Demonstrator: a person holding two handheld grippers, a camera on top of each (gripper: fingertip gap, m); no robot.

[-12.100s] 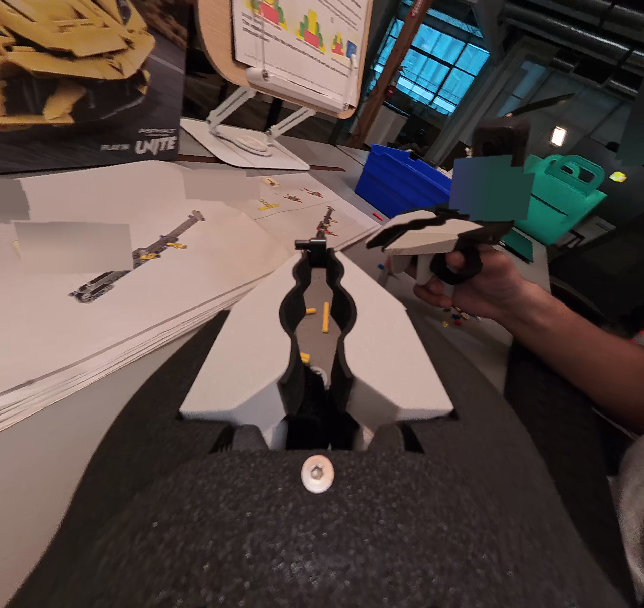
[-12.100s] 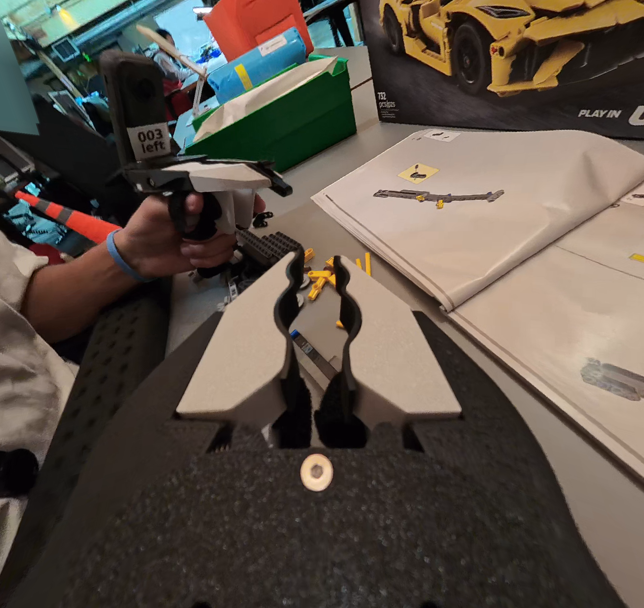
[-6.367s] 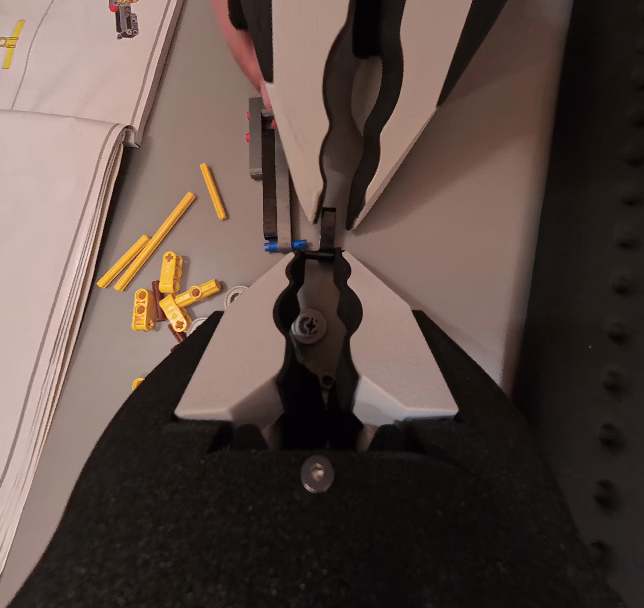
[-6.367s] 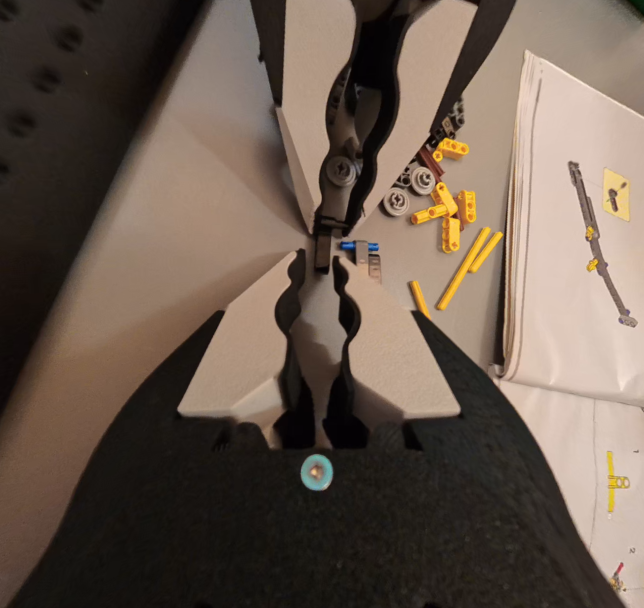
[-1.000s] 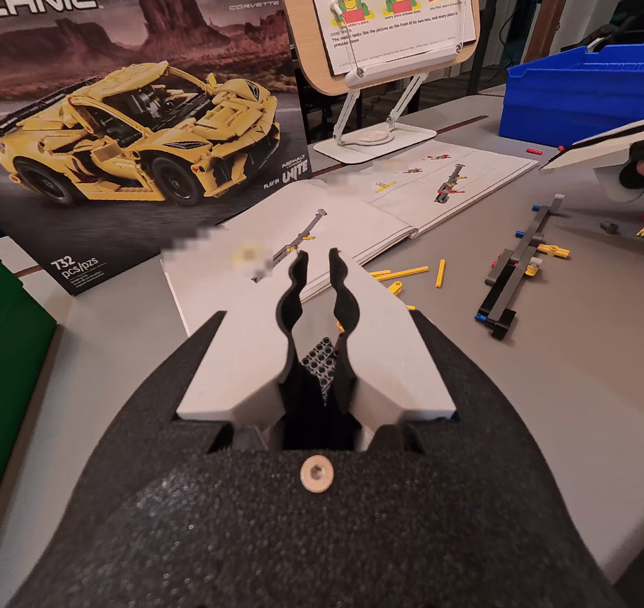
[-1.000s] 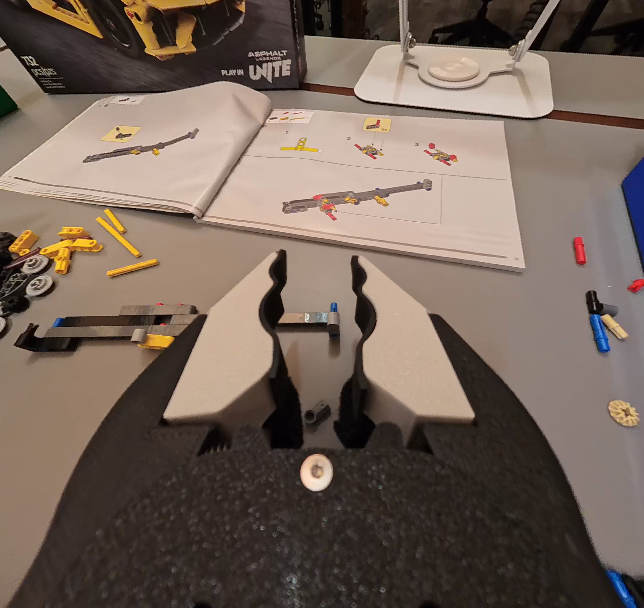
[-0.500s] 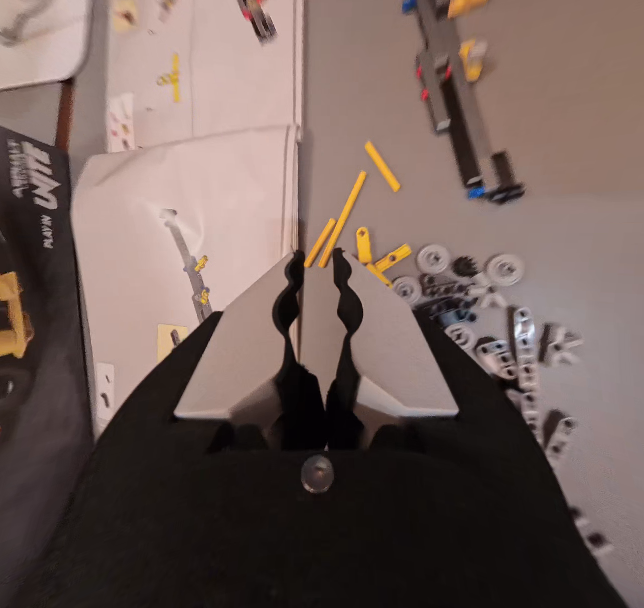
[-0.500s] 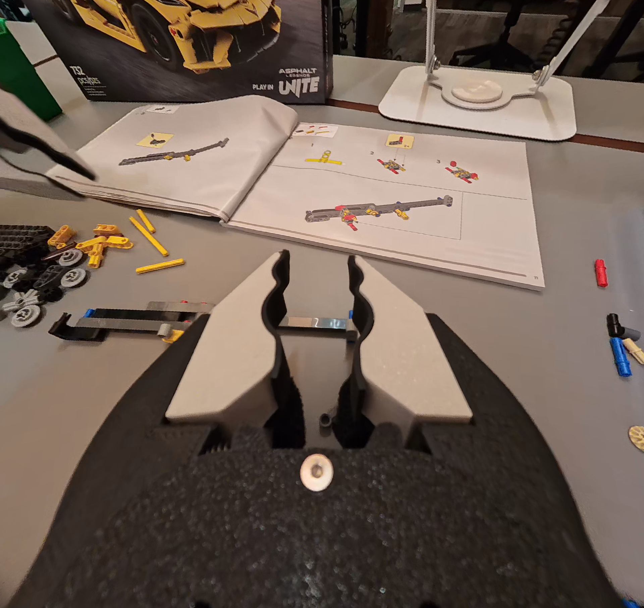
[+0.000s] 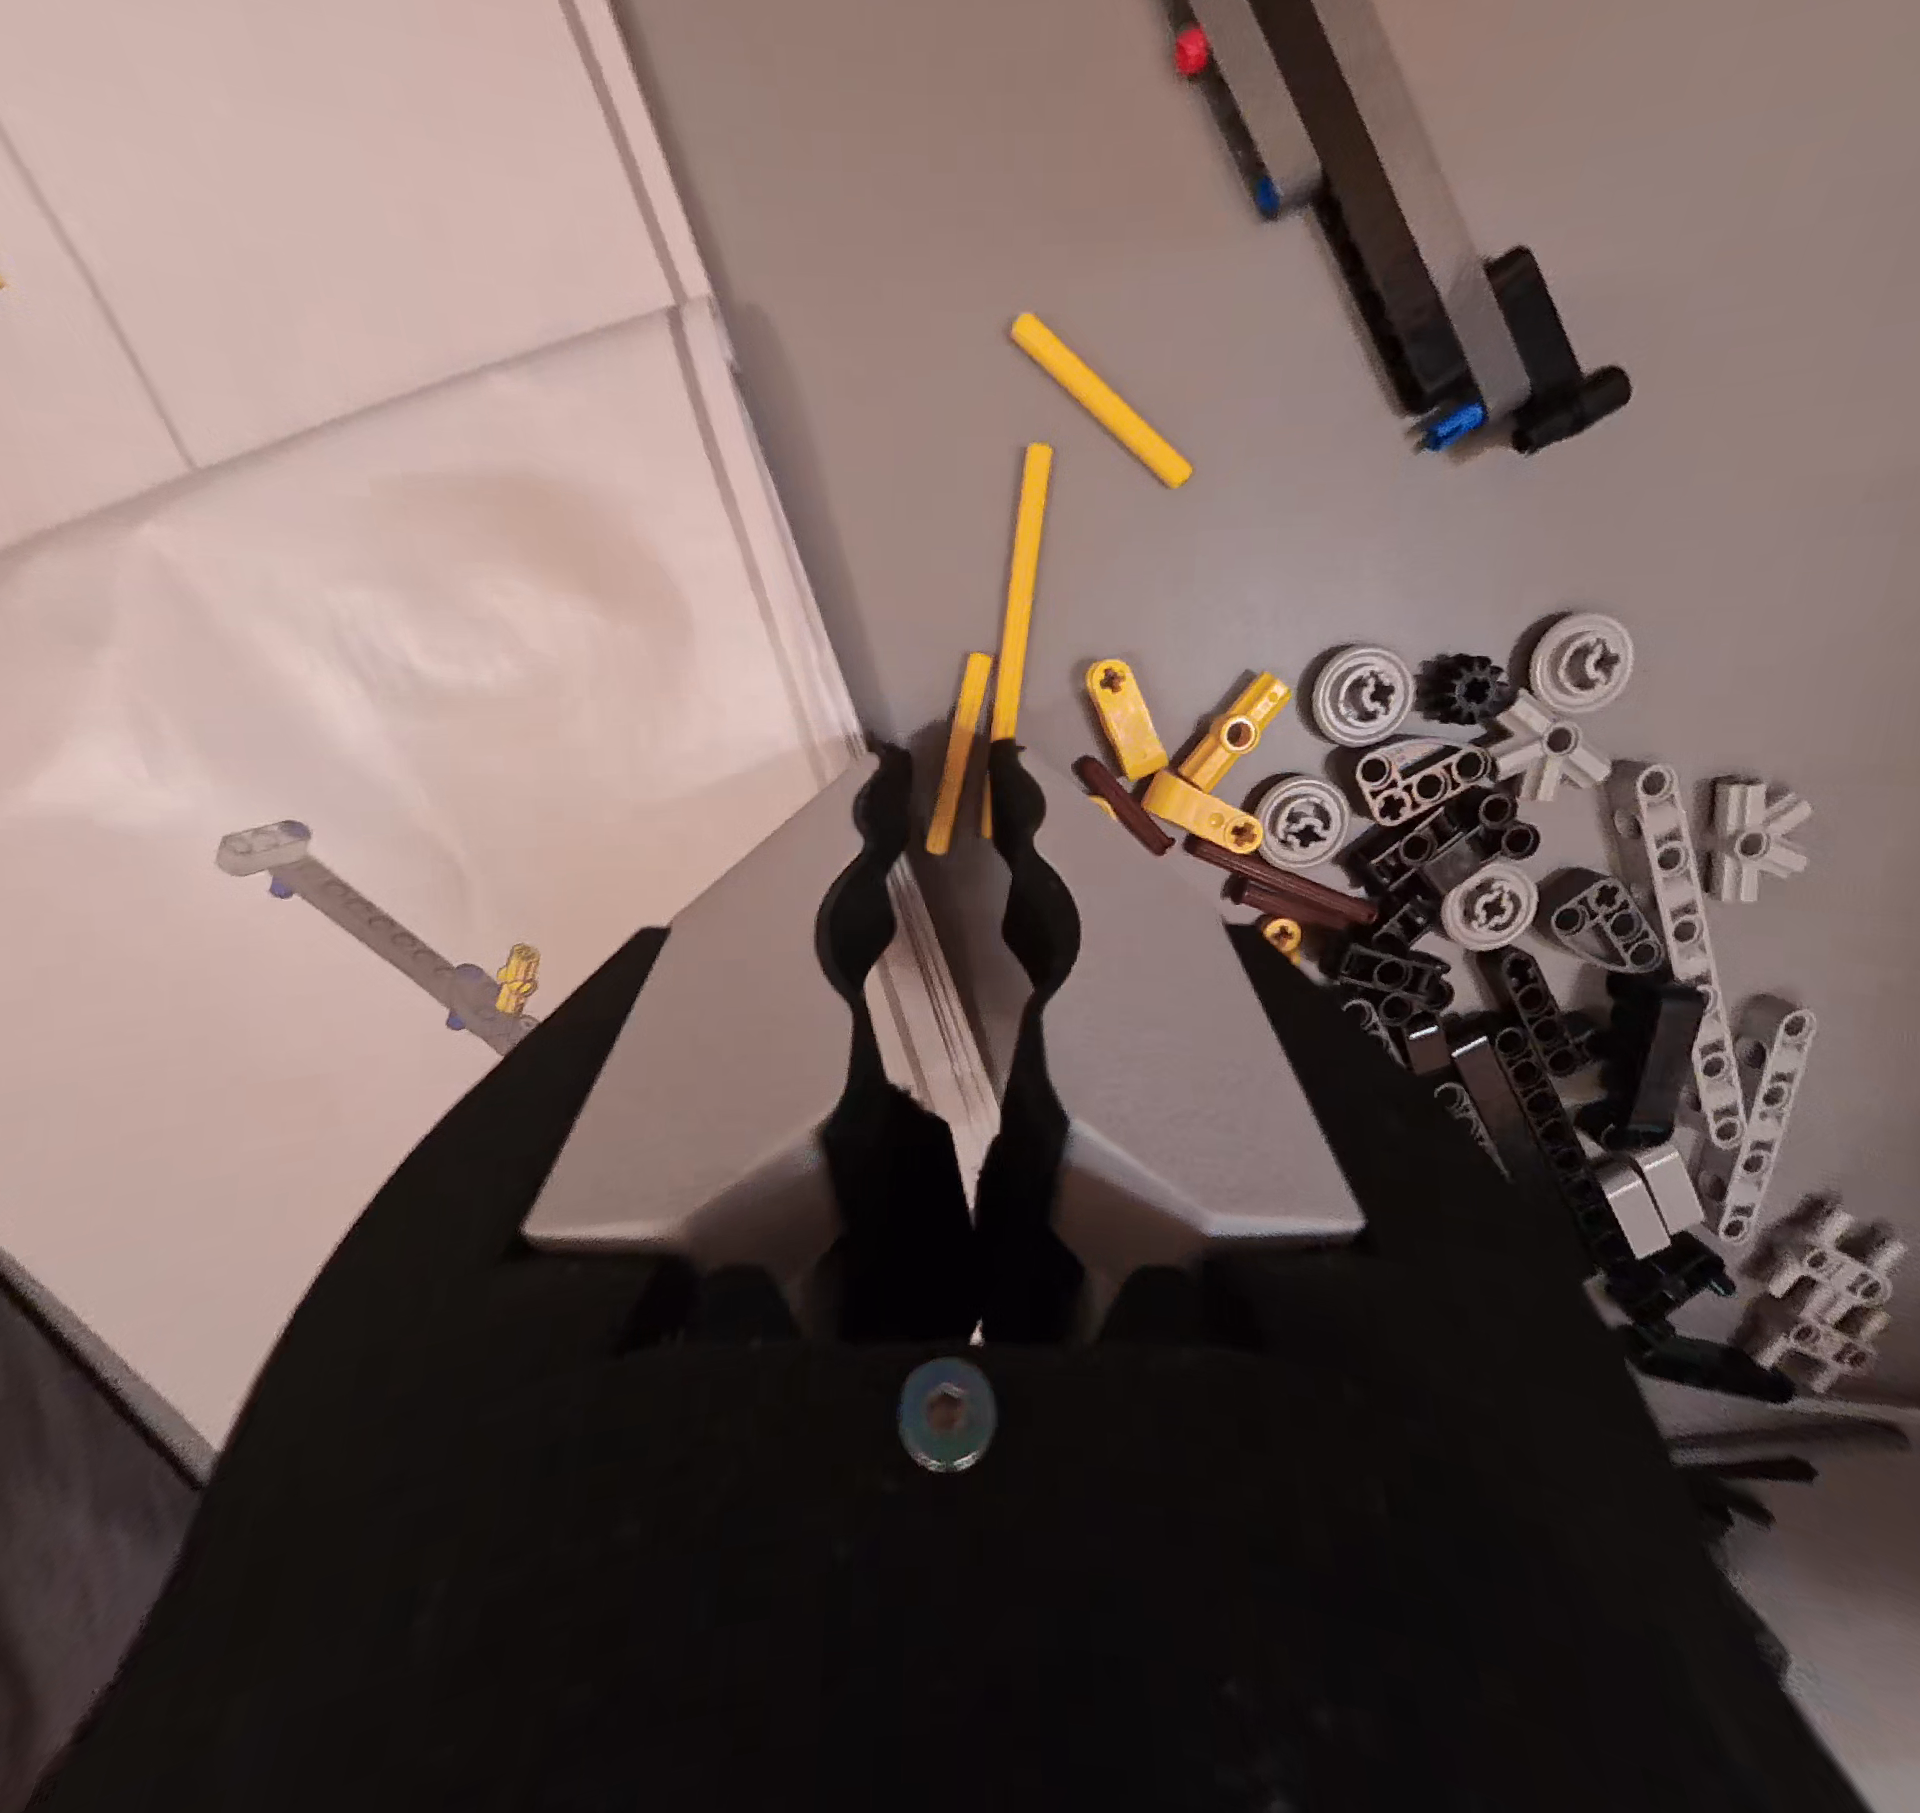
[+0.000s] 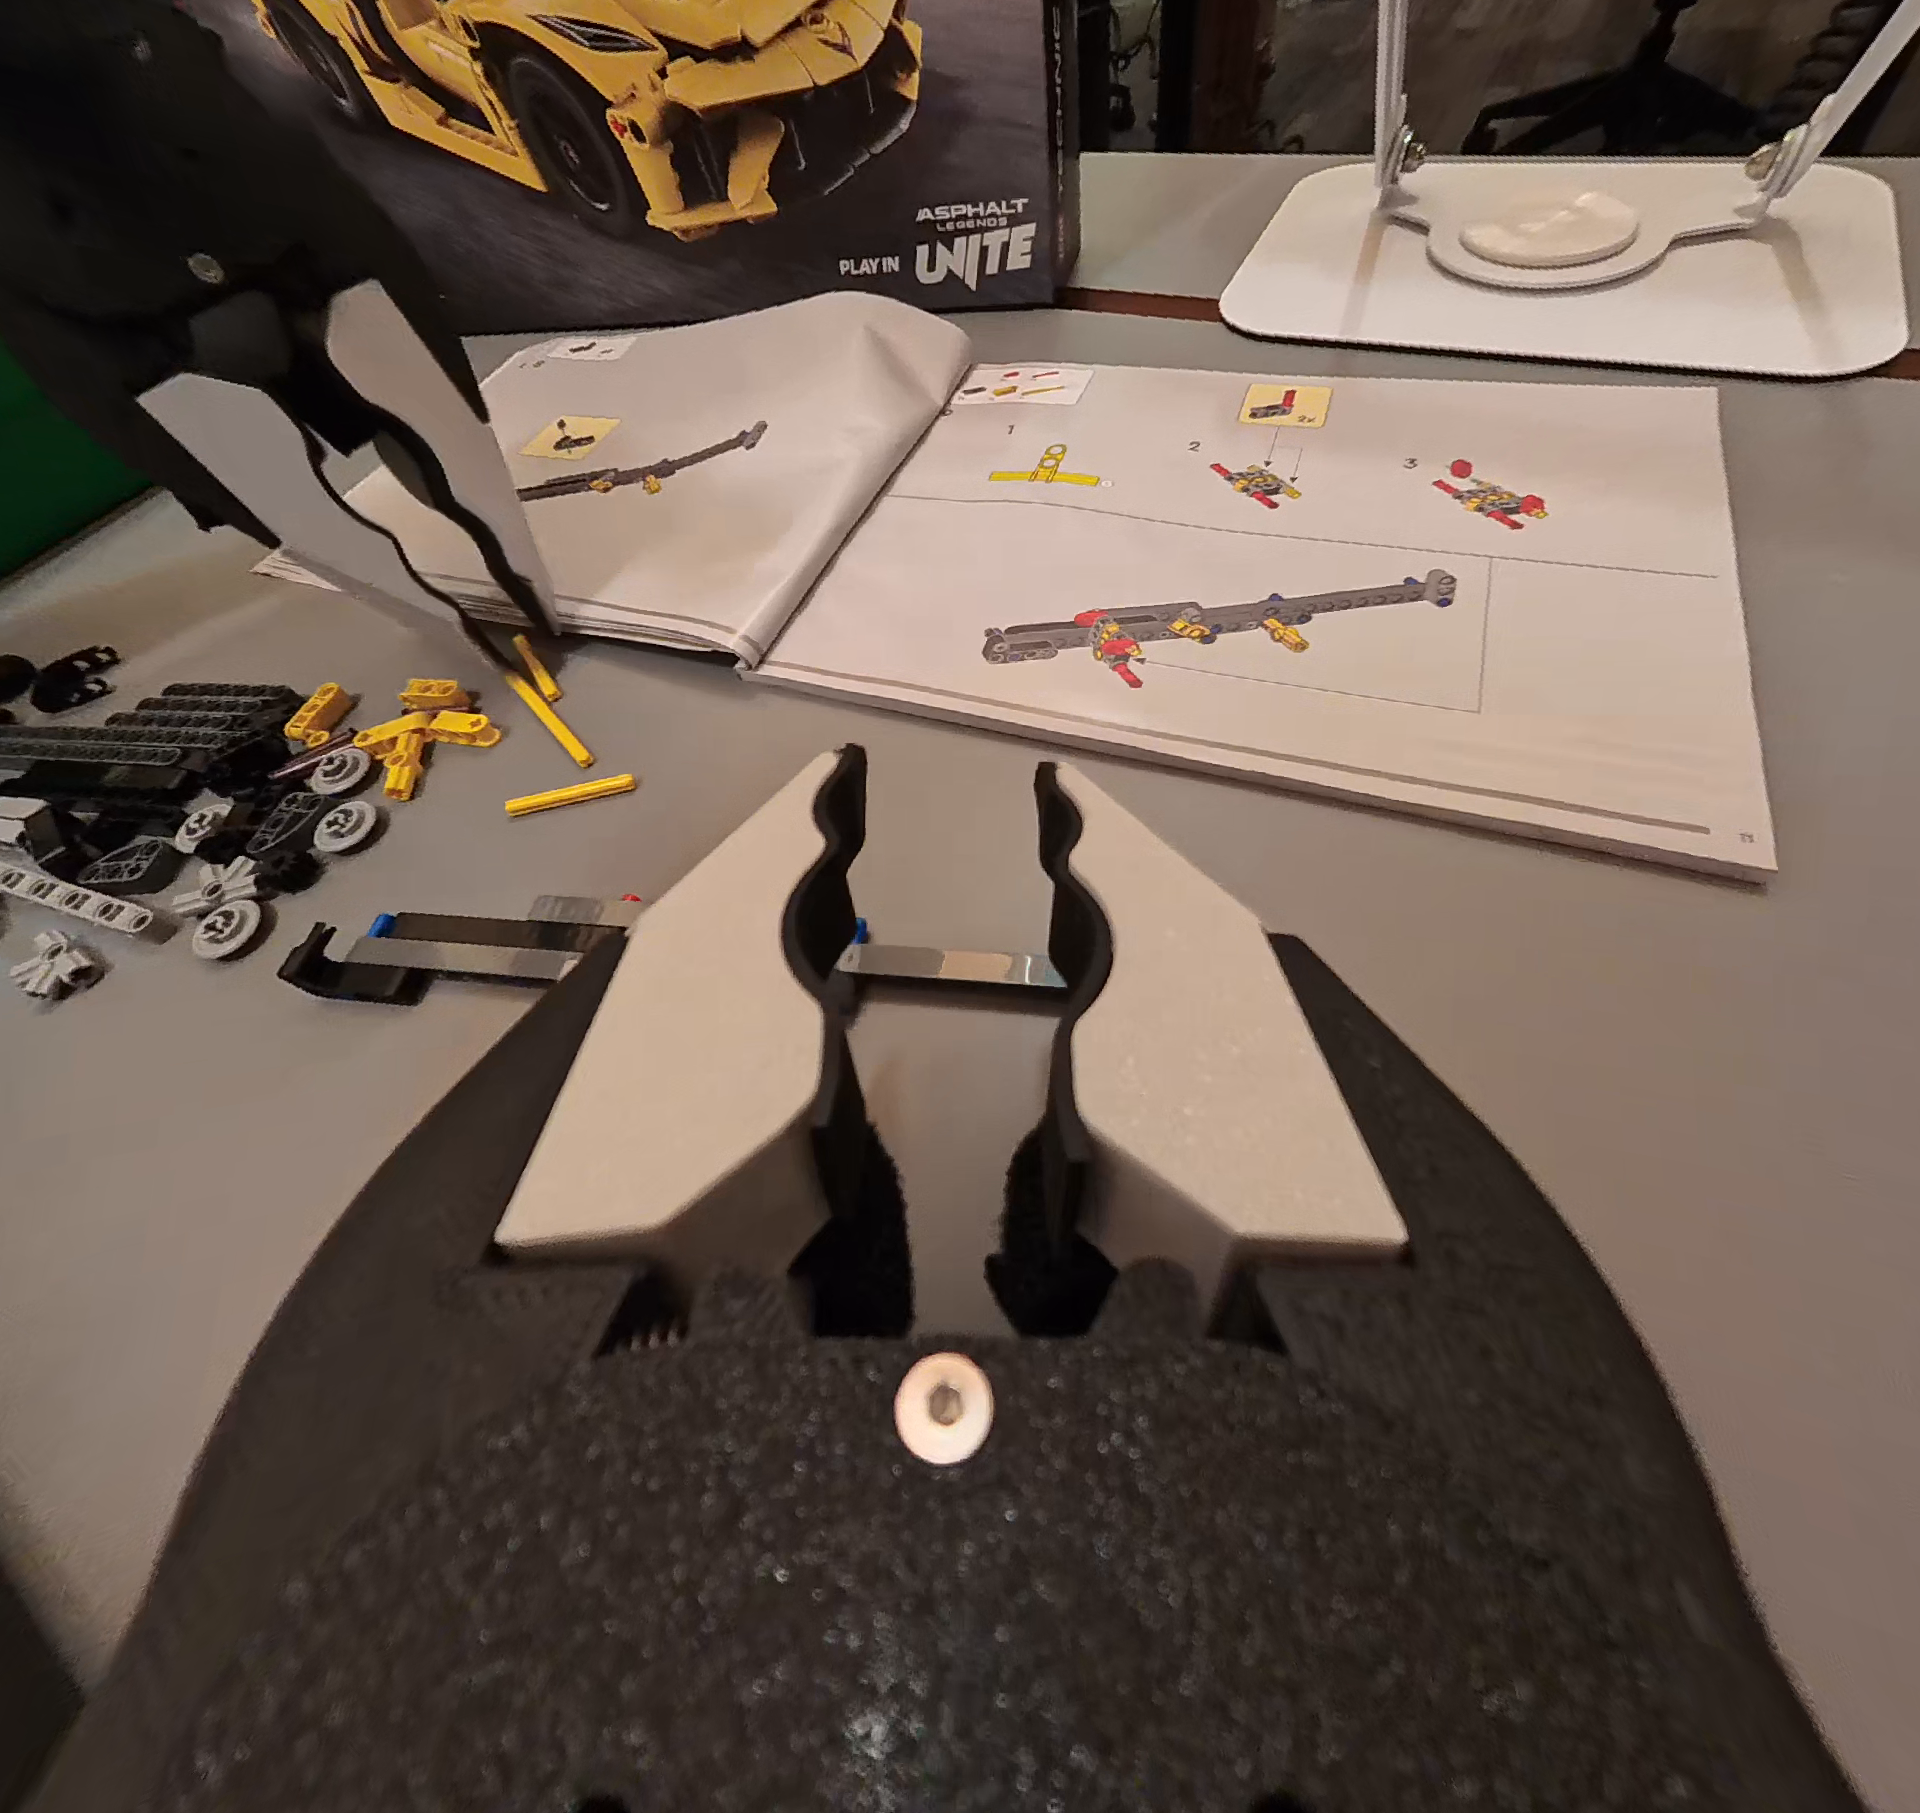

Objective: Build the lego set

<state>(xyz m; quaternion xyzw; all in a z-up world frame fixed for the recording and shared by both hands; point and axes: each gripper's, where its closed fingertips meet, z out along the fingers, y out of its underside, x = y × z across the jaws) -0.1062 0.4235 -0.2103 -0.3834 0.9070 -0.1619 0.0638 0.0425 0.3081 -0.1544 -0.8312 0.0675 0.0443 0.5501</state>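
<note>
Grey fingers of the left gripper (image 9: pixel 948 776) have tipped from level a second ago to point straight down at the table (image 9: pixel 935 153), jaws slightly parted and holding nothing, their tips over the lower ends of two long yellow axles (image 9: pixel 1003 651) beside the corner of the open instruction booklet (image 9: pixel 364 620). A third yellow axle (image 9: pixel 1101 400) lies a little farther out. To the right of the tips is a heap of loose pieces (image 9: pixel 1507 880): yellow connectors, grey wheels, black and grey beams. Beyond lies the built beam assembly (image 9: pixel 1382 174), black and grey with red and blue pins.

From the right gripper (image 10: pixel 948 787), released wide and empty, hardly shifted, that same assembly (image 10: pixel 457 948) runs crosswise on the table just past its fingers. Only this view shows the left gripper (image 10: pixel 488 636) coming down at the axles, the booklet's printed build steps (image 10: pixel 1216 620), the white stand base (image 10: pixel 1579 267) and the set's box (image 10: pixel 623 80) with a yellow car, bearing white lettering I leave unread.
</note>
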